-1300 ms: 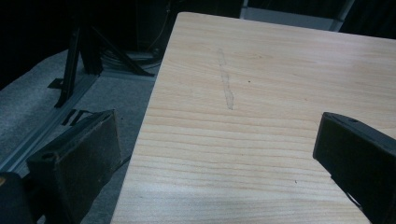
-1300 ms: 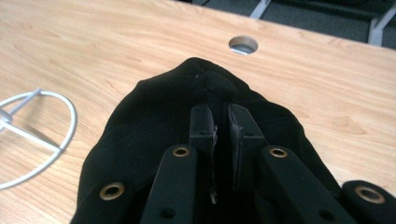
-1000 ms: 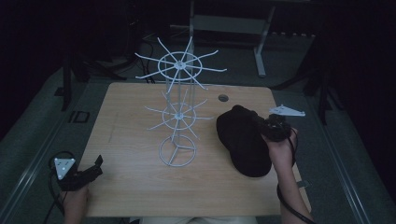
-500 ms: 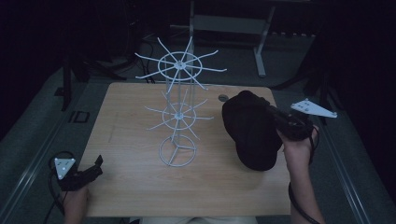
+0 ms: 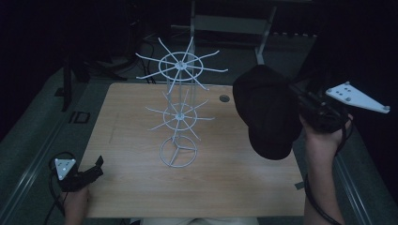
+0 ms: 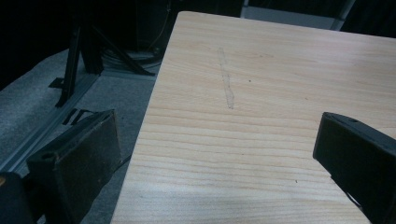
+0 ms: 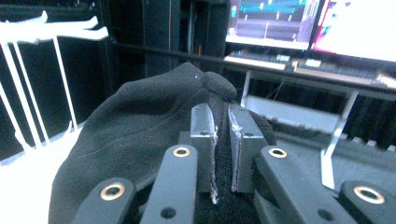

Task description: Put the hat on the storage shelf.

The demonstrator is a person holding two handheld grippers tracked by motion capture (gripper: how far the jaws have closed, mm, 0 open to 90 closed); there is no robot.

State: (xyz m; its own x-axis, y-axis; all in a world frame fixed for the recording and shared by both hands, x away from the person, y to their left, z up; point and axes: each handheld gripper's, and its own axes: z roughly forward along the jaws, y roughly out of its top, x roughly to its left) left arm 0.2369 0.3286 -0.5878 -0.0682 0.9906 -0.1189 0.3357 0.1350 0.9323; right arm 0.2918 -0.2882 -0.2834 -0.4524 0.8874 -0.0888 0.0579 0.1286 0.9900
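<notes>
Black cap (image 5: pixel 267 112) pinched in right tool (image 7: pixel 222 140), brim hidden; left tool (image 5: pixel 91 172) wide over table (image 6: pixel 261 93).

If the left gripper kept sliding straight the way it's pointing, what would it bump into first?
Probably nothing soon. The left gripper is open and aims across bare wooden table. The white wire rack stands farther right in the high view, likely off its line, though depth is unclear.
</notes>
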